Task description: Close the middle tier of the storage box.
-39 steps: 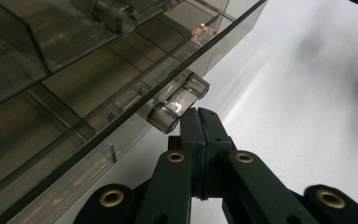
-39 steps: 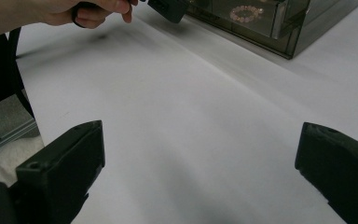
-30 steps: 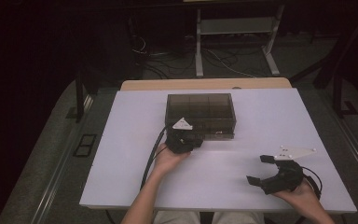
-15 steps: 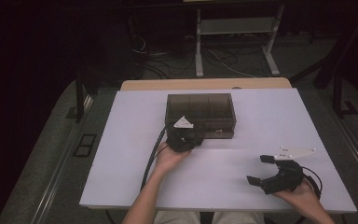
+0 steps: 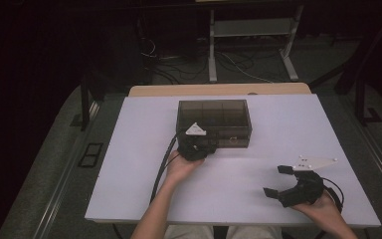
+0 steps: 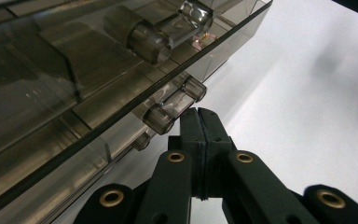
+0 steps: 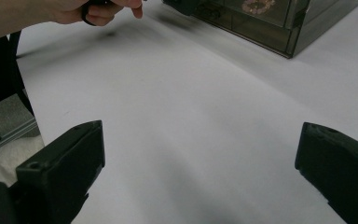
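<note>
Hands at rest over a white worktop (image 5: 129,164): nothing has shifted since a second ago. The left gripper (image 6: 200,122), its jaws pressed together with nothing between them, sits at a clear handle (image 6: 172,109) on the front of the smoked plastic drawer box (image 5: 214,122), which stands mid-worktop, drawers seemingly unopened. The right gripper (image 5: 279,180), jaws spread and empty, waits well apart near the front edge. Work on the drawer appears paused.

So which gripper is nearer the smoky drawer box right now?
Left. The left gripper is at the box's front face, jaws shut beside a drawer knob. The right gripper sits open near the table's front right edge, well clear of the box.
</note>
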`<state>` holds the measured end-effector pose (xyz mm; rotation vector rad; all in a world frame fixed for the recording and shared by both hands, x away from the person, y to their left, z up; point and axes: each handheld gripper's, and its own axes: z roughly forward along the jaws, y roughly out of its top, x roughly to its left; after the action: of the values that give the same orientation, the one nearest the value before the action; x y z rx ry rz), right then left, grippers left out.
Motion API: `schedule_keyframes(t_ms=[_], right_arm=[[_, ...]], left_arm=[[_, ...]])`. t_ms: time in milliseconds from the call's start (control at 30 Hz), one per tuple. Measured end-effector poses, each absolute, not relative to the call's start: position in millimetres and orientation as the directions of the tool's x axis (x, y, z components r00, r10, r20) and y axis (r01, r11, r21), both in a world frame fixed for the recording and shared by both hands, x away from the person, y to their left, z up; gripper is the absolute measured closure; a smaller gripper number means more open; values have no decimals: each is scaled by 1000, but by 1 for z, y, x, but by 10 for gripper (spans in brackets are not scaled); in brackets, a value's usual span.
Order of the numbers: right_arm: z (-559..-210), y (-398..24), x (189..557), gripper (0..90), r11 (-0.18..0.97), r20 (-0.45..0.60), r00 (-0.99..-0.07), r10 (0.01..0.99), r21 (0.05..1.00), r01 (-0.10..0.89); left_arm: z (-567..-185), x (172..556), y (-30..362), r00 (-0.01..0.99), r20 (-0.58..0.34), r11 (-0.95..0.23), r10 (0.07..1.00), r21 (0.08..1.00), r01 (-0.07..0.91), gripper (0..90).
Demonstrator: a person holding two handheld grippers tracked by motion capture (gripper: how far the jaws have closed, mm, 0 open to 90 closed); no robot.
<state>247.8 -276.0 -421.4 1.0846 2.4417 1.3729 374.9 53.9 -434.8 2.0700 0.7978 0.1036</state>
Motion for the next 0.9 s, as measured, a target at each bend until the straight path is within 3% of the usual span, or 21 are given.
schedule_keyframes(t_ms=[900], right_arm=[[-422,-276,248,9,327,218,-730,647,786,524]], left_arm=[[-436,380,51,771,-225,-353,595,789,503,890]])
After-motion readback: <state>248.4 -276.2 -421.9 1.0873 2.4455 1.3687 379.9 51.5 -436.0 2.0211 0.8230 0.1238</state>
